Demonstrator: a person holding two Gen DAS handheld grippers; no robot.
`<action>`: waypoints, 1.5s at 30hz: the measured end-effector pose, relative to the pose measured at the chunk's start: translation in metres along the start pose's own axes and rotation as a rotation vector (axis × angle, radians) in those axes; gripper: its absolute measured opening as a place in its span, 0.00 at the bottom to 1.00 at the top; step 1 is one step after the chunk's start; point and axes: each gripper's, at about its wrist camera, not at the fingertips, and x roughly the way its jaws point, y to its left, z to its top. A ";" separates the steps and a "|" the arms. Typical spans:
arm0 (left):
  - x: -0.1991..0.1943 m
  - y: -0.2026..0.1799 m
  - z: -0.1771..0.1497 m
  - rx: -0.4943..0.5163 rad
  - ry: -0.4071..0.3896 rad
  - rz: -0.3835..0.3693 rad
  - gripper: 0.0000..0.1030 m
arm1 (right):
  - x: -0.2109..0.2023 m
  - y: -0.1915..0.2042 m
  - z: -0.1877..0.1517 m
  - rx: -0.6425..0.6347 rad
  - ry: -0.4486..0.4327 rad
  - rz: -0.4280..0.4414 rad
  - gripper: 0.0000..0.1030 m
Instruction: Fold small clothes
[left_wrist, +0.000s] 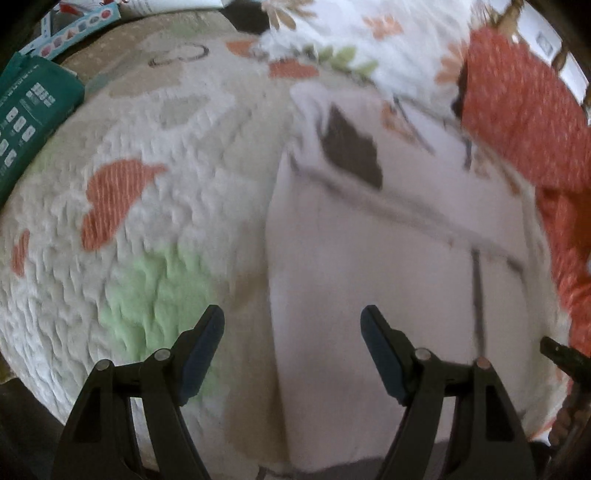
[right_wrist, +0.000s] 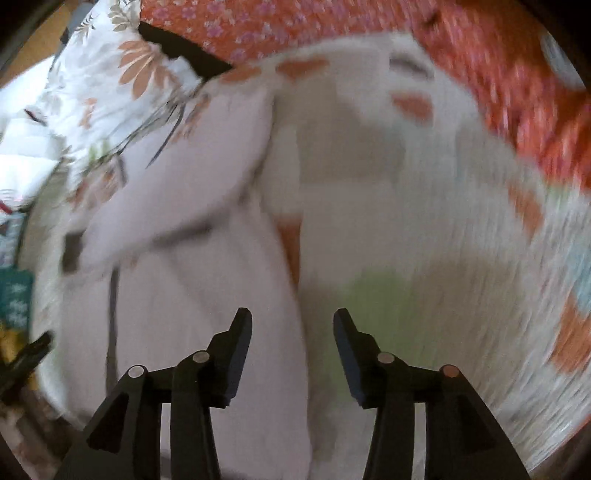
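A pale lilac garment (left_wrist: 388, 258) lies flat on a quilted white mat (left_wrist: 166, 184) with orange and green patches. It has a dark patch (left_wrist: 351, 147) near its far end and a dark seam line. My left gripper (left_wrist: 291, 321) hovers open over the garment's left edge, nothing between its fingers. In the right wrist view the same garment (right_wrist: 184, 277) fills the left half, blurred. My right gripper (right_wrist: 292, 325) stands open above its right edge, over the mat (right_wrist: 443, 221), holding nothing. Each gripper's tip shows at the other view's side edge.
A red flower-print fabric (left_wrist: 524, 110) borders the mat on the far right. White cloth with orange flowers (left_wrist: 332, 29) is heaped beyond the garment. A teal package (left_wrist: 29, 118) and a colourful box (left_wrist: 74, 22) lie at the left.
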 end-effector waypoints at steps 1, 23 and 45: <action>0.002 0.001 -0.006 0.007 0.001 0.003 0.73 | 0.003 -0.006 -0.016 0.012 0.017 0.021 0.49; -0.008 0.001 -0.119 -0.087 -0.023 -0.374 0.48 | 0.013 -0.017 -0.142 0.177 0.067 0.583 0.49; -0.124 0.030 -0.146 -0.129 -0.076 -0.329 0.06 | -0.099 0.009 -0.181 0.038 -0.072 0.469 0.04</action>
